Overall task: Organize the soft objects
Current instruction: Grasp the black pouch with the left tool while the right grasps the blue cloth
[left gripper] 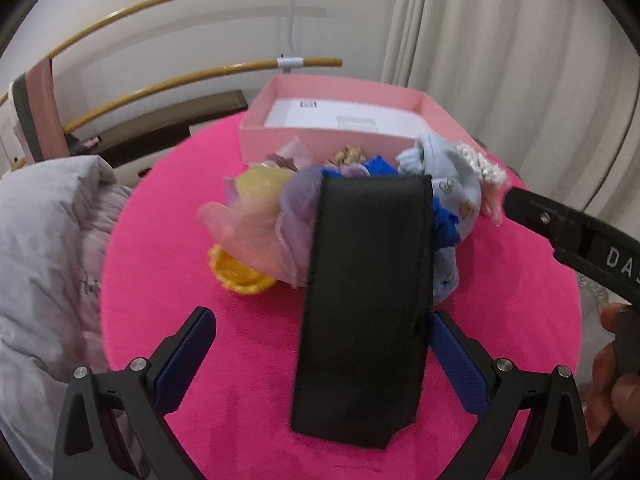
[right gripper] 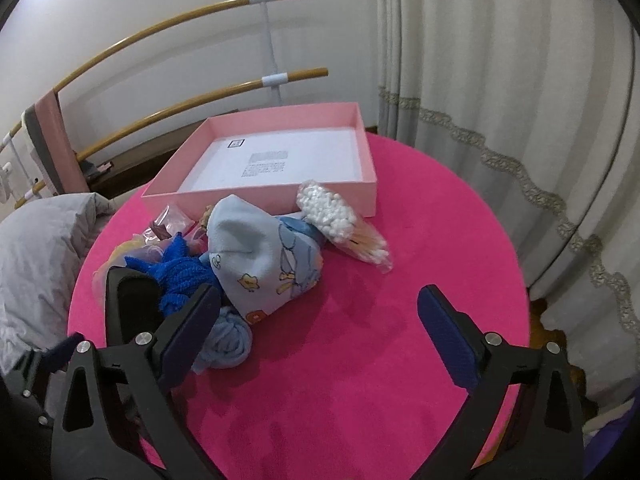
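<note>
A heap of soft things lies on the pink round table in front of an open pink box. In it are a light blue printed cloth, a blue knitted piece, sheer pastel scarves, a yellow crocheted piece and a rolled pale blue cloth. A flat black pouch leans on the heap between the wide-apart fingers of my left gripper, its edge by the right pad. My right gripper is open over bare table with nothing between its fingers.
A bag of cotton swabs lies against the box front. The box holds only white paper. A grey duvet bulges at the left table edge. Curtains hang right, wooden rails behind. A hand shows at the right.
</note>
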`<state>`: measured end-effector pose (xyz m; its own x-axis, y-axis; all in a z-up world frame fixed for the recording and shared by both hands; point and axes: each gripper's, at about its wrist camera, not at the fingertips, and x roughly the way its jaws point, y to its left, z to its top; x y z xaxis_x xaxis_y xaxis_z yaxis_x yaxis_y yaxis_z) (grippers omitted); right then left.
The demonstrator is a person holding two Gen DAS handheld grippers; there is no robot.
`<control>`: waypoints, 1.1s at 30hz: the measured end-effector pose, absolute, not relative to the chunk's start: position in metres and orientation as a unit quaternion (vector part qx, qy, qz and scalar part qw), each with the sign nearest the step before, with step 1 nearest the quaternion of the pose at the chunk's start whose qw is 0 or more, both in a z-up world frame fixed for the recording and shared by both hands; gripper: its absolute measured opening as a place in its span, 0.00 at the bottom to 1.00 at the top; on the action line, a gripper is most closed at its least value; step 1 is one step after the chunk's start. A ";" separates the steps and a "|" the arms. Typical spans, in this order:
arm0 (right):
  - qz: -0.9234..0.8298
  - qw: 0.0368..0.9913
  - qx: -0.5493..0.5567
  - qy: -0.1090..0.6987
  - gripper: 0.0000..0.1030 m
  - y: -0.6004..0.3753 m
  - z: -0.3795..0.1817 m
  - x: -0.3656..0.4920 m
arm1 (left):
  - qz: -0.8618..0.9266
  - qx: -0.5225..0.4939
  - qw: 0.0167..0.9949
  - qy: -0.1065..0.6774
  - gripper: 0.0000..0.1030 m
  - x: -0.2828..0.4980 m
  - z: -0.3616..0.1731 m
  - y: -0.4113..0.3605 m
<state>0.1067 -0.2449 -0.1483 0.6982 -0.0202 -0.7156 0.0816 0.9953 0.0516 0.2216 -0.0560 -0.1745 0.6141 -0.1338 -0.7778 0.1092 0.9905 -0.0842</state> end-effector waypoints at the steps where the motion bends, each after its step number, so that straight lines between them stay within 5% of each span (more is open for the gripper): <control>1: -0.023 0.920 0.042 0.390 0.94 -0.244 -0.150 0.110 | -0.071 -0.017 0.896 0.438 1.00 0.227 -0.179 -0.058; 11: 0.035 0.906 0.077 0.415 0.85 -0.229 -0.166 0.158 | -0.090 -0.030 0.884 0.458 0.68 0.265 -0.202 -0.049; 15: 0.036 0.898 0.084 0.430 0.70 -0.225 -0.178 0.177 | -0.094 -0.019 0.885 0.455 0.61 0.267 -0.200 -0.049; 19: 0.034 0.897 0.094 0.430 0.68 -0.230 -0.184 0.180 | -0.097 -0.014 0.887 0.452 0.55 0.267 -0.200 -0.045; 24: 0.046 0.900 0.090 0.423 0.40 -0.232 -0.180 0.169 | -0.103 -0.017 0.885 0.453 0.42 0.261 -0.195 -0.046; 33: 0.036 0.900 0.073 0.428 0.35 -0.233 -0.179 0.153 | -0.096 -0.018 0.890 0.446 0.39 0.250 -0.184 -0.039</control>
<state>0.1526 -0.2325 -0.1794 0.6307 0.1278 -0.7655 -0.0034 0.9868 0.1619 0.2504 -0.0386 -0.1838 0.5838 -0.1866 -0.7902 0.1550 0.9810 -0.1171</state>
